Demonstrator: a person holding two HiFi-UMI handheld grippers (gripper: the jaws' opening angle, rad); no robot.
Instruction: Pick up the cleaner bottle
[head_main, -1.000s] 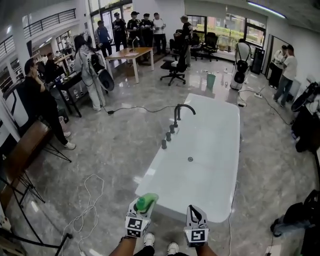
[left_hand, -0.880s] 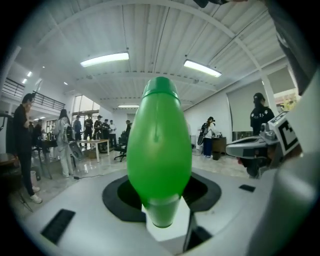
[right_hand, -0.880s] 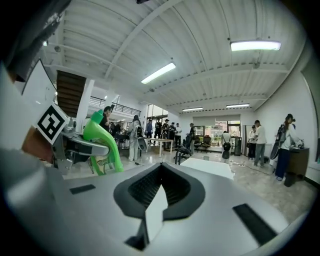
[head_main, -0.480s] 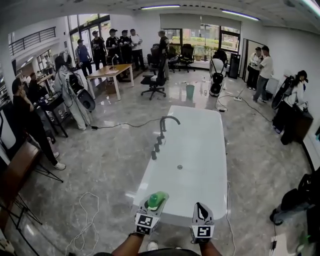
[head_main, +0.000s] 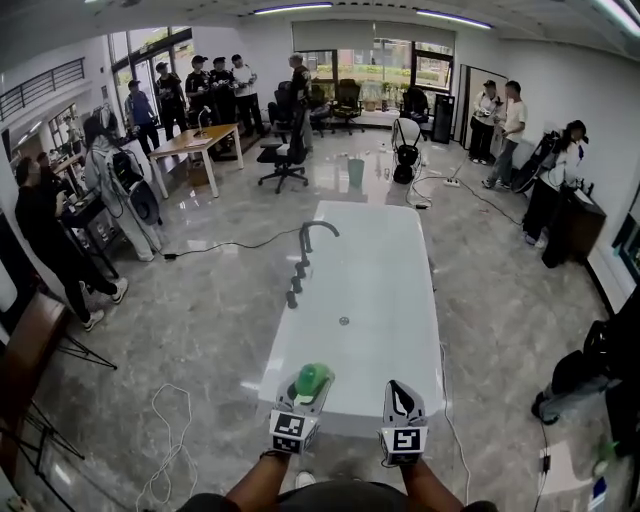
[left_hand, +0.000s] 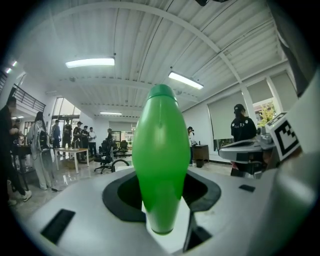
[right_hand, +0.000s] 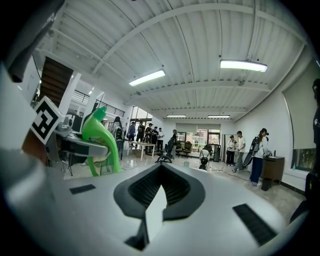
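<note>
The green cleaner bottle (head_main: 312, 378) sits between the jaws of my left gripper (head_main: 305, 392), at the bottom centre of the head view, over the near end of the white tub. In the left gripper view the bottle (left_hand: 161, 160) stands upright and fills the middle, with the jaws pressed on its lower part. My right gripper (head_main: 402, 398) hangs beside it to the right, apart from the bottle, jaws together and empty. The right gripper view looks level across the room over its shut jaws (right_hand: 159, 187), with the bottle (right_hand: 100, 140) at the left.
A long white bathtub (head_main: 380, 300) with a black faucet (head_main: 310, 238) runs away from me. A white cable (head_main: 170, 430) loops on the floor to the left. People stand at the left, back and right walls, near a wooden table (head_main: 195, 140) and office chairs (head_main: 285, 160).
Both grippers have risen together, the bottle staying in the left one. The head view has swung, so the tub now lies more to the centre and the grippers sit further right.
</note>
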